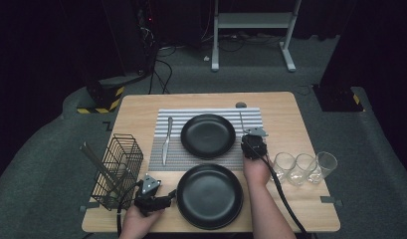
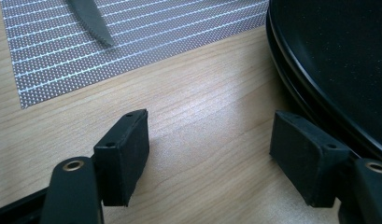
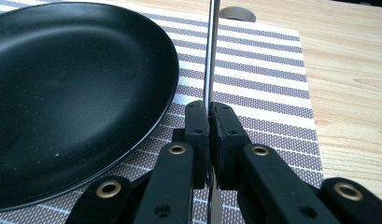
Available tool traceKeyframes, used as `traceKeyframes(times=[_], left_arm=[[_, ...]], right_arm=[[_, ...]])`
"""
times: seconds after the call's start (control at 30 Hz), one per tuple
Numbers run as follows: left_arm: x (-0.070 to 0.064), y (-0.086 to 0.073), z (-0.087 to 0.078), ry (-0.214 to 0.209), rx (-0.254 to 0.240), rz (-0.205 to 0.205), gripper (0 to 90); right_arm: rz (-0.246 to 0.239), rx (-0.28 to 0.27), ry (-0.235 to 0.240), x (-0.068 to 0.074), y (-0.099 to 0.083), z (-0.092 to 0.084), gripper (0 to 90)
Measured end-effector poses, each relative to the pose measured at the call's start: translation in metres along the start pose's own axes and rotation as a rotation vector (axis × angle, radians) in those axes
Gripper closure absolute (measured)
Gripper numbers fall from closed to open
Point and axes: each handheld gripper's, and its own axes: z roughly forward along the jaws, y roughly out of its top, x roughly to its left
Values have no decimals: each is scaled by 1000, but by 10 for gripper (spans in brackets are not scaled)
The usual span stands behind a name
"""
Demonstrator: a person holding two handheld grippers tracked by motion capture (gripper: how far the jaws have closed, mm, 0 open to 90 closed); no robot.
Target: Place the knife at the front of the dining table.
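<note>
Presently the right tongs are clenched on a thin metal utensil, its shaft rising over the striped placemat at 3 o'clock of the far black plate. Left tongs hang released, nothing between them, low over the table at 9 o'clock of the near plate. A knife lies on the mat's left side.
</note>
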Motion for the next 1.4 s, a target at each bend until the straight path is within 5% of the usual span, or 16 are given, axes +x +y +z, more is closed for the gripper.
traceKeyframes(times=[1.4], left_arm=[[1,0,-1,-22,-3,-7,285]], right_arm=[[70,158,-60,-7,-1,42,858]])
